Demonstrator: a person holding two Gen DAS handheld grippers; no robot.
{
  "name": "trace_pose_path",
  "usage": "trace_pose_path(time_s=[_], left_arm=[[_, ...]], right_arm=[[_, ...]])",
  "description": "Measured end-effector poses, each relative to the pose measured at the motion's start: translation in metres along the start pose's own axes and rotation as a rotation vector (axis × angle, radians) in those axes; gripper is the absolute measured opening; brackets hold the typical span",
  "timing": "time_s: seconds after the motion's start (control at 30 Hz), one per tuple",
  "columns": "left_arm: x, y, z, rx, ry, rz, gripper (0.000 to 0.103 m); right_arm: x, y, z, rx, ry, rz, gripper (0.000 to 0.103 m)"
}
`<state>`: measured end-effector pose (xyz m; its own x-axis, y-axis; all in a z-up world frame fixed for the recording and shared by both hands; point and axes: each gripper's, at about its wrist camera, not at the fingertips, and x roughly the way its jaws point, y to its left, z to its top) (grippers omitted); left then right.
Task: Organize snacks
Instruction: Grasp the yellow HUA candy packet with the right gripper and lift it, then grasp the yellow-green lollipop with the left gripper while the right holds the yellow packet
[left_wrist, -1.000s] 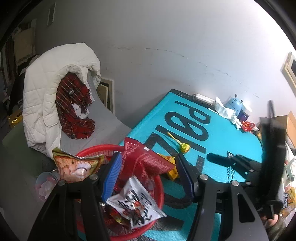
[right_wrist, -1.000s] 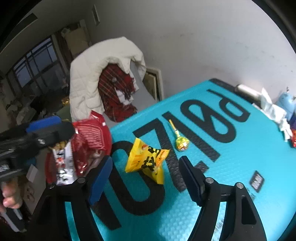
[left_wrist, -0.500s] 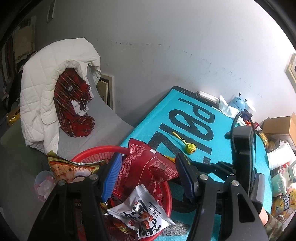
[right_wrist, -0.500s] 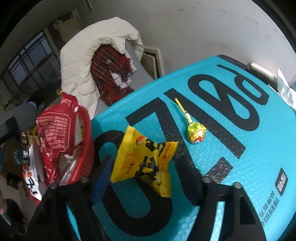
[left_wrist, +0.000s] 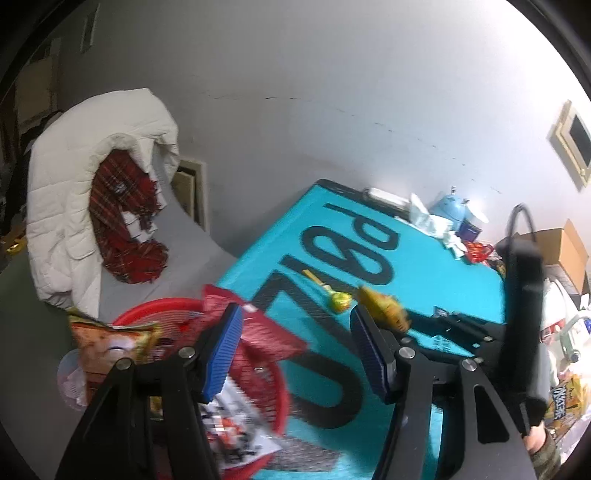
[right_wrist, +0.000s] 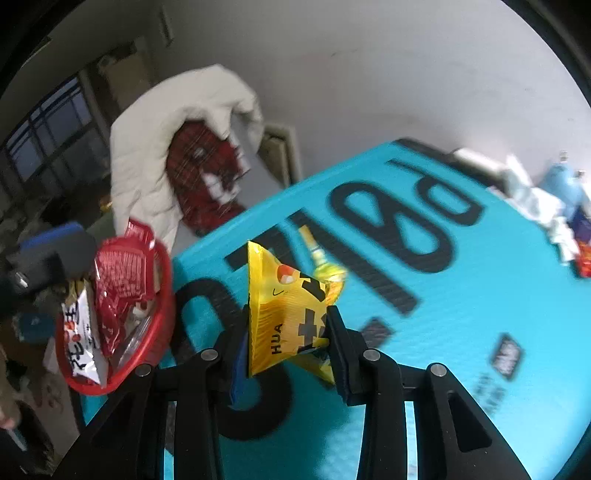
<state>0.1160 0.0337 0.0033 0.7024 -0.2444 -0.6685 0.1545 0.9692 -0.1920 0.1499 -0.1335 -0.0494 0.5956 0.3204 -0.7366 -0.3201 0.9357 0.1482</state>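
My right gripper is shut on a yellow snack packet and holds it lifted above the teal mat. The packet also shows in the left wrist view, beside the right gripper. My left gripper is open and empty over the right side of a red basket. The basket holds a red packet, a white packet and an orange packet. It also shows at the left in the right wrist view. A green lollipop lies on the mat.
A white coat with a red plaid scarf lies on a grey seat at the left. Small items, tissues and a blue container sit at the mat's far edge. A cardboard box and more snacks are at the right.
My right gripper moved down over the yellow packet, shut on it and lifted it off the mat. My left gripper stayed open over the basket and shifted slightly.
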Motion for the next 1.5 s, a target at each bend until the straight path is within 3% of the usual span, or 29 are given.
trace_pose_path(time_s=[0.23,0.5,0.6,1.0,1.2,1.3,1.37,1.5], left_arm=[[0.020,-0.040,0.002,0.007,-0.002,-0.065,0.059],[0.076,-0.066,0.003,-0.070,0.045,-0.067,0.059],[0.100,-0.070,0.001,-0.087,0.073,-0.053,0.059],[0.169,-0.072,-0.013,-0.022,0.169,0.087,0.059],[0.178,-0.070,-0.013,0.012,0.152,0.139,0.059],[0.179,-0.066,-0.012,0.017,0.139,0.153,0.045],[0.180,-0.066,-0.011,0.022,0.133,0.156,0.025],[0.179,-0.065,-0.012,0.025,0.125,0.134,0.024]], right_arm=[[-0.055,-0.034,0.004,0.035,-0.094,-0.132,0.036],[-0.072,-0.073,0.005,0.109,-0.128,-0.208,0.036],[-0.067,-0.084,0.008,0.124,-0.129,-0.233,0.036],[-0.007,-0.111,0.005,0.143,-0.063,-0.179,0.036],[0.016,-0.110,0.001,0.136,-0.032,-0.144,0.036],[0.020,-0.110,-0.001,0.135,-0.025,-0.141,0.036],[0.023,-0.109,-0.002,0.135,-0.019,-0.138,0.036],[0.024,-0.109,-0.003,0.138,-0.014,-0.132,0.036]])
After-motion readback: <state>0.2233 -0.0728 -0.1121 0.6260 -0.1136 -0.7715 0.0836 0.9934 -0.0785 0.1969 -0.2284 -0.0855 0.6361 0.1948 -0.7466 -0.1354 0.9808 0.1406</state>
